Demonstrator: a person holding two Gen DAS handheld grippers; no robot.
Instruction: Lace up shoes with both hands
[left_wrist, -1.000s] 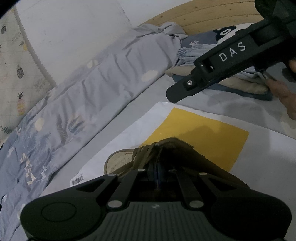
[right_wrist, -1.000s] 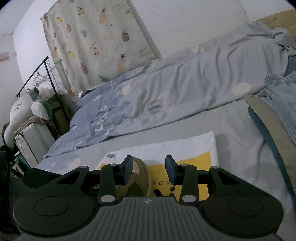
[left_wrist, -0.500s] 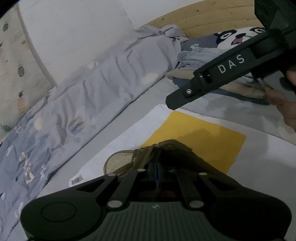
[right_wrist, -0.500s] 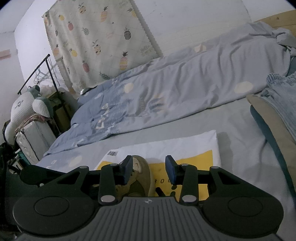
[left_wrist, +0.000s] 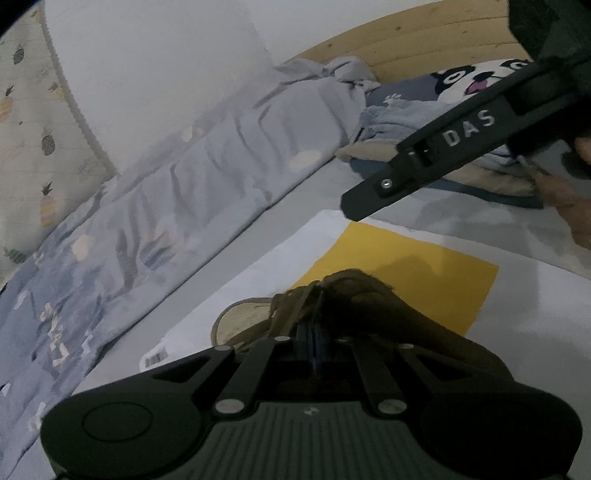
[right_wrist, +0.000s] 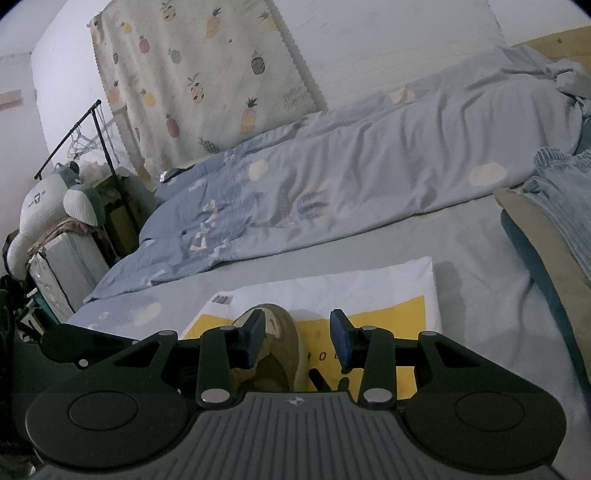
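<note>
While left tongs (left_wrist: 314, 332) pinch laces (left_wrist: 284, 314), shoe (right_wrist: 277, 339) sits under parted right tongs (right_wrist: 297, 339).

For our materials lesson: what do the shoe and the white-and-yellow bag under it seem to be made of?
Shoe: olive-brown upper, probably suede or canvas, matt with no shine; paler toe cap, likely rubber. Bag: probably thin plastic film, smooth, creased, with a printed barcode label.

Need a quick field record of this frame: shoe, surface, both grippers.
shoe: olive shoe, laces loose, lying on bag
surface: white and yellow bag on grey bed
left gripper: shut, at the laces; grip itself hidden
right gripper: open, above the shoe, nothing pinched
background: blue quilt, pineapple curtain
</note>
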